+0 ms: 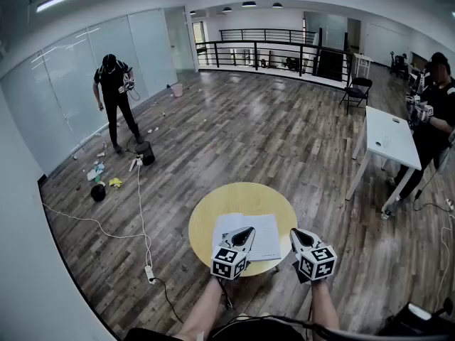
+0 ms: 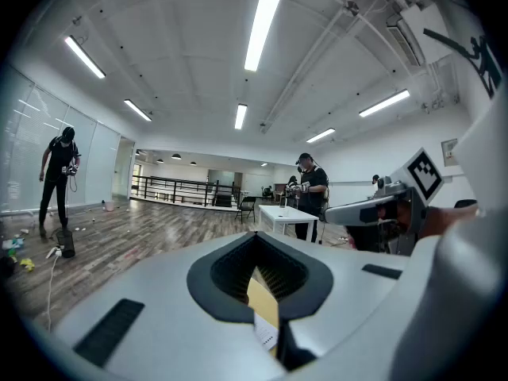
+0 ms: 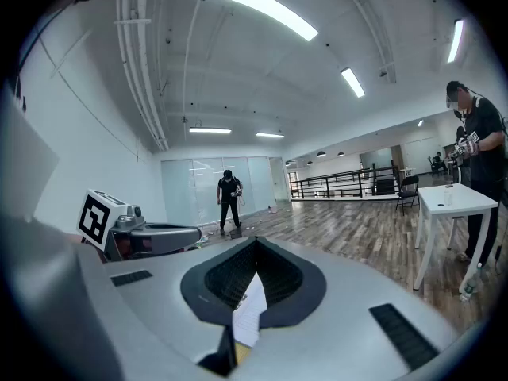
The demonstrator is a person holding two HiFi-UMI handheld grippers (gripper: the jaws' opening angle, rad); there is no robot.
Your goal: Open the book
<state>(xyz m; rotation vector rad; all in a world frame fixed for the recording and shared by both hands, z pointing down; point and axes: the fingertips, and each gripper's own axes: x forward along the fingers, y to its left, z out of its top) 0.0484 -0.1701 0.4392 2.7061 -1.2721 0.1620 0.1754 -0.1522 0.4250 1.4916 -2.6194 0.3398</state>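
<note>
The book (image 1: 250,233) lies open and flat on the round tabletop (image 1: 213,206), toward the edge nearest you. Its white pages face up. They look thin and matte, and the spread forms a wide rectangle set slightly askew against the tabletop's curve. The tabletop is a smooth, yellowish disc standing on a floor (image 1: 270,141) of grey-brown wooden planks.

Your left tool (image 2: 255,236) has its jaws closed together with nothing pinched between them. In the head view it is held over the book's near left corner. Through the slit below its dark ribbed pads you see a strip of yellow tabletop and a bit of printed page.

Your right tool (image 3: 254,241) is closed and empty as well. It is held just off the book's right edge, above the tabletop's rim, and a sliver of white page shows through its slit.

Both tools have smooth grey shells and black pads that meet in a point. Each carries a cube with black-and-white square markers.
</note>
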